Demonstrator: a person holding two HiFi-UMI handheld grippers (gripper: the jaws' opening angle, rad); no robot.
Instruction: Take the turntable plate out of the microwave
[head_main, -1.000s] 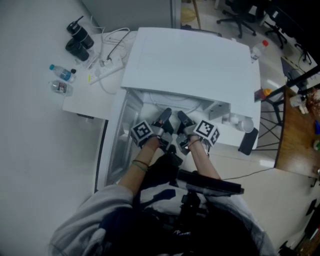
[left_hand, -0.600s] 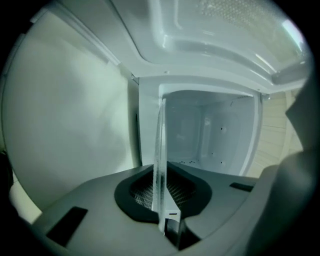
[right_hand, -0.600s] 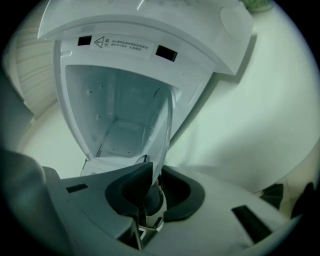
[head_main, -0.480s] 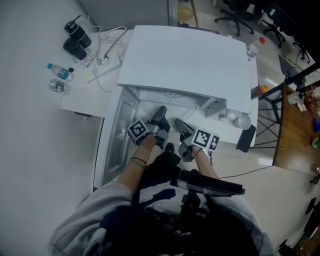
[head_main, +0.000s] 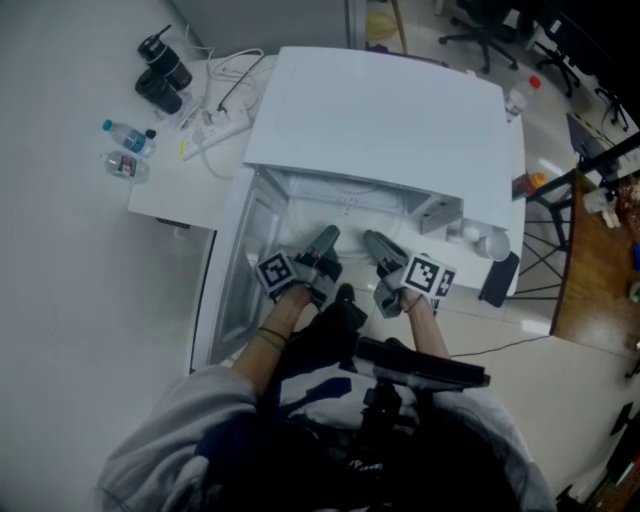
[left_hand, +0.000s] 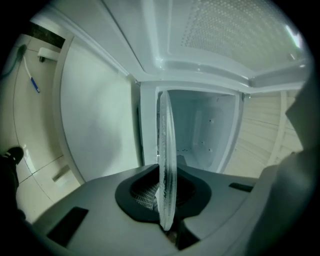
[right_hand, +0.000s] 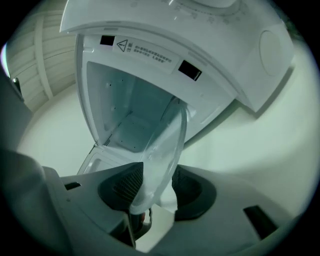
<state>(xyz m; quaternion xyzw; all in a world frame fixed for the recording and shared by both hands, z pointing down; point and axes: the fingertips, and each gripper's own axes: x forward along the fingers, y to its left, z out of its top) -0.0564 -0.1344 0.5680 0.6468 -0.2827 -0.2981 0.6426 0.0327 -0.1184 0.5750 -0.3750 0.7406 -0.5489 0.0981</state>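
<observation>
The clear glass turntable plate (left_hand: 165, 140) stands on edge in front of the open white microwave (head_main: 385, 120). My left gripper (left_hand: 166, 194) is shut on the plate's rim; its jaws have just been closing, and both pads press the glass. In the right gripper view the same plate (right_hand: 162, 150) leans tilted between the wide jaws of my right gripper (right_hand: 157, 192). Those jaws have just been opening, and the right pad (right_hand: 192, 192) stands off the glass. In the head view the left gripper (head_main: 322, 245) and right gripper (head_main: 380, 245) sit side by side at the cavity mouth (head_main: 340, 205).
The microwave door (head_main: 235, 280) hangs open at the left. On the white table lie a power strip with cables (head_main: 215, 125), water bottles (head_main: 125, 140) and black cups (head_main: 160, 75). A white cup (head_main: 490, 245) and a wooden desk (head_main: 600, 270) are at the right.
Both grippers have drawn back a little toward me from the cavity. The right one has shifted rightward, so the two now stand further apart.
</observation>
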